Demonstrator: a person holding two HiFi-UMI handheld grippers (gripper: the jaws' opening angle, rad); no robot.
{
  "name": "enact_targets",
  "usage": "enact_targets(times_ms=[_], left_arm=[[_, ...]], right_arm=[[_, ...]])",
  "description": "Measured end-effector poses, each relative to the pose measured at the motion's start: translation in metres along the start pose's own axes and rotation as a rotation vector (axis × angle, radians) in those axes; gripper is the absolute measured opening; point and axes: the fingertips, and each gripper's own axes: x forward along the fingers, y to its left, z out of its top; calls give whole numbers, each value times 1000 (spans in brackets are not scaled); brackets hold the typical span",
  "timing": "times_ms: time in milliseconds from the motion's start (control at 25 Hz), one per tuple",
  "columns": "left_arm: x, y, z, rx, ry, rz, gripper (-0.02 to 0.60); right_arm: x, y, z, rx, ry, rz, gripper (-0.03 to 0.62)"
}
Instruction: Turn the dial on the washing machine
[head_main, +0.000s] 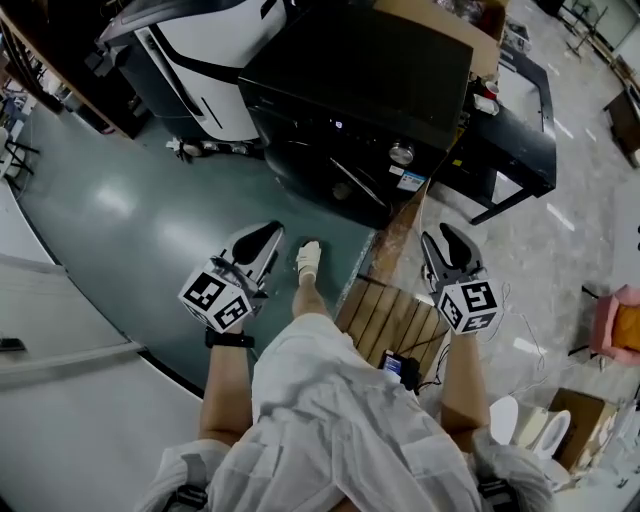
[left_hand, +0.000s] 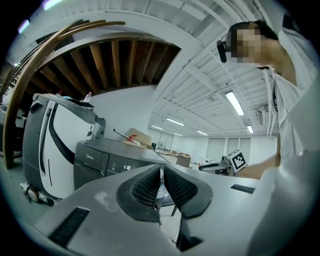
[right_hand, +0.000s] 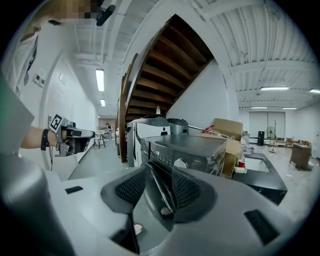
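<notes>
A black front-loading washing machine (head_main: 360, 90) stands ahead of me on the floor. Its round silver dial (head_main: 401, 153) sits at the right end of the control panel. My left gripper (head_main: 262, 243) hangs well short of the machine, jaws shut with nothing between them. My right gripper (head_main: 443, 245) is open and empty, also short of the machine, below the dial. In the right gripper view the washing machine (right_hand: 195, 147) and its dial (right_hand: 180, 163) show just above the open right gripper (right_hand: 159, 175). The left gripper view shows the washing machine (left_hand: 107, 160) past the left gripper (left_hand: 161, 172), with the dial hidden.
A white and black appliance (head_main: 200, 50) stands left of the washer. A cardboard box (head_main: 440, 20) is behind it and a low black table (head_main: 510, 130) to its right. A wooden pallet (head_main: 395, 320) lies by my sock-clad foot (head_main: 308, 258). A wooden staircase (right_hand: 165, 65) rises overhead.
</notes>
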Motion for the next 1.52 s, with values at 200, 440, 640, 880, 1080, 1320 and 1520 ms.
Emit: enact_targets(times_ms=[200,440,640,880,1080,1320,1520], left_arm=[[27,31,-12,-36,7,-8,15],[59,64,-26,-75,25,-17,15],[89,80,-33,-88,43,-53,15],[112,87,-35,-88,53,-102,15],[119,88,-41,-103,57,-117,15],[117,87,-48,-115,66,-113,15],[114,86,-48,-117,68,-113,15]], right_arm=[[65,-6,11,-23,19,33,181],[125,-14,17,-79,61,60,212],[173,-25,22,-240,121,76,244],[216,-28,3,-478,224,103,256],[222,-41,-16,-542,291,61,265],[212,-48,-17,-438,259,-6,282],[206,-51,-26,-358,272,-44,315]])
